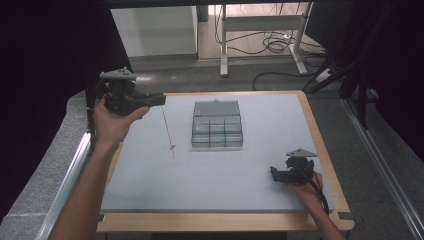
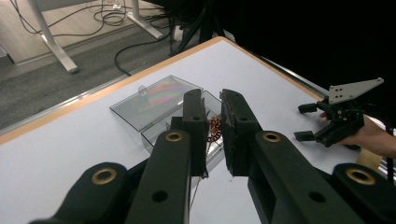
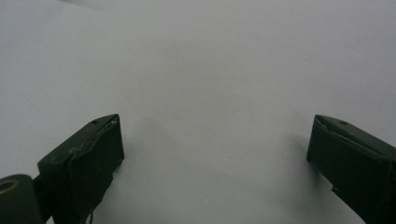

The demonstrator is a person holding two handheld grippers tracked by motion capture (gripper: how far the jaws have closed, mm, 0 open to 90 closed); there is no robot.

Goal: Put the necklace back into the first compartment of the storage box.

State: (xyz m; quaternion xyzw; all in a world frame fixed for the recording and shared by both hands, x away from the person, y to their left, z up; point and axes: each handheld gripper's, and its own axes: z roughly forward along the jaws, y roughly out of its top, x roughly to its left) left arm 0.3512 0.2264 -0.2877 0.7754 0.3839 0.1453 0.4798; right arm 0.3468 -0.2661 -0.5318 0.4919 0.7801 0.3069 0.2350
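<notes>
My left gripper (image 1: 163, 99) is held above the table's far left, jaws pointing right. It is shut on the top of a thin strand (image 1: 167, 125), like a fine chain or wire. The strand hangs down and its small end piece (image 1: 173, 147) touches the grey mat. In the left gripper view the jaws (image 2: 212, 100) stand almost together. Ahead of them is a clear compartment box (image 2: 154, 95) with its lid laid open and a coppery coil (image 2: 215, 128) in one cell. My right gripper (image 1: 274, 173) rests open on the mat at the near right, with bare mat between its fingertips (image 3: 215, 140).
The clear box (image 1: 217, 125) sits mid-table, right of the hanging strand. The grey mat (image 1: 200, 175) covers a wooden table with rounded edges (image 1: 320, 150). Beyond the far edge are desk legs and cables (image 1: 272, 45) on the floor. Dark curtains stand at both sides.
</notes>
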